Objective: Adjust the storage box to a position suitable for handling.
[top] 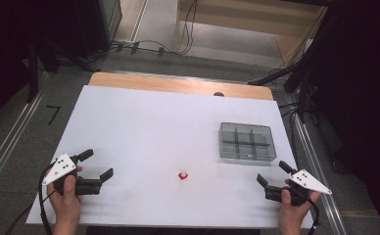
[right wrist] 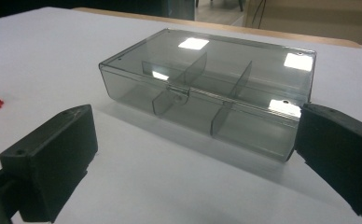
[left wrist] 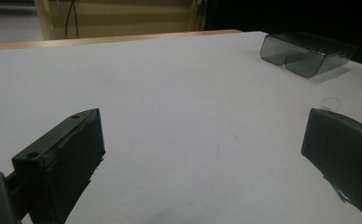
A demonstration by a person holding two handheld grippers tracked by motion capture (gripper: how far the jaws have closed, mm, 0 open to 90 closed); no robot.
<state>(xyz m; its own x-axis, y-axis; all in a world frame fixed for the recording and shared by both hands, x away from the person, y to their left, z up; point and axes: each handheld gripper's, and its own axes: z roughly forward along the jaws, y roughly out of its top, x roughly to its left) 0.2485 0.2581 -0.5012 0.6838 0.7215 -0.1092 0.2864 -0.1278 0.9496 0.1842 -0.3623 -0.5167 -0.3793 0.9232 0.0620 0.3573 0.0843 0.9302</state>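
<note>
Smoky clear plastic box (top: 247,141), lid shut and split into compartments, sat right of centre in the high view, just above the right gripper (top: 272,176), whose jaws were spread wide with nothing in them. The left gripper (top: 99,164) was down at the lower left, jaws wide and empty too. A tiny red piece (top: 182,175) lay on the white table (top: 144,127) between the two, near bottom centre.

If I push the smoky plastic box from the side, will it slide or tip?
The box is low, wide and flat-based, so it should slide, not tip. It looks empty, so probably light. Its glossy lid may be slippery under a pad.
</note>
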